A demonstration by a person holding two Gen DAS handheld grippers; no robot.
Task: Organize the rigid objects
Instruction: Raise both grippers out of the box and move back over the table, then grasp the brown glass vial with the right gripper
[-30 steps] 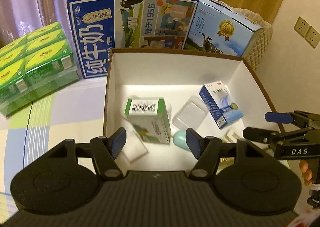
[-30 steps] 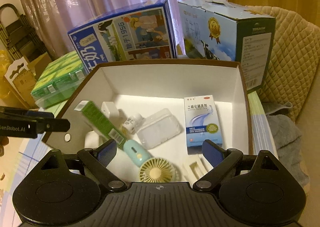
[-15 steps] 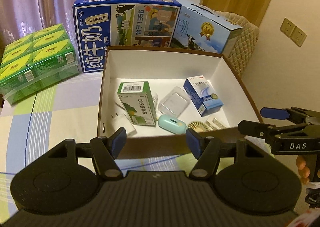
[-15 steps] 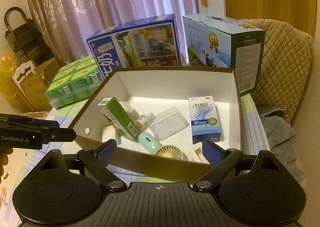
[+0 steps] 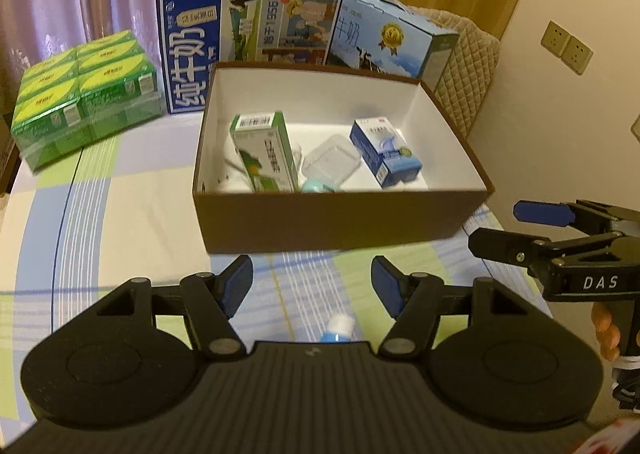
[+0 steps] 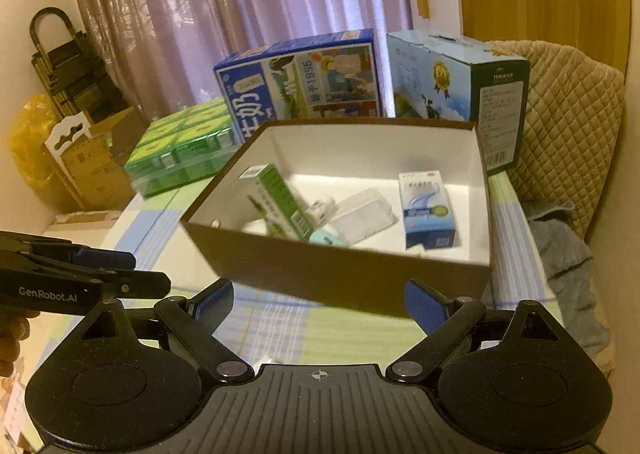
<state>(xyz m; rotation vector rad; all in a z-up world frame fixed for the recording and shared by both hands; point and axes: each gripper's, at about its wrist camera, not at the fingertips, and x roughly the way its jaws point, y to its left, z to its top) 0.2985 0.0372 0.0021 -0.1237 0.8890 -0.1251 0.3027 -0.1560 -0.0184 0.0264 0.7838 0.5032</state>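
A brown box with a white inside [image 5: 340,220] [image 6: 340,270] stands on the checked cloth. In it lie a green carton [image 5: 266,152] [image 6: 280,202], a blue and white medicine box [image 5: 386,152] [image 6: 426,208], a clear plastic case [image 5: 330,162] [image 6: 362,214] and a teal item [image 5: 314,185] [image 6: 330,238]. My left gripper [image 5: 312,286] is open and empty, short of the box's near wall. My right gripper [image 6: 318,304] is open wider, also empty and short of the box. A small white-capped blue bottle [image 5: 338,328] lies on the cloth under the left gripper.
Two large milk cartons [image 5: 248,34] [image 5: 390,42] stand behind the box, a wrapped pack of green cartons [image 5: 84,94] to their left. A quilted chair back [image 6: 572,126] and grey cloth [image 6: 568,266] are on the right. Cardboard boxes [image 6: 92,162] sit far left.
Both grippers have drawn back from over the box's inside to in front of its near wall and a little higher. Both have stayed open and empty. The bottle has come into view.
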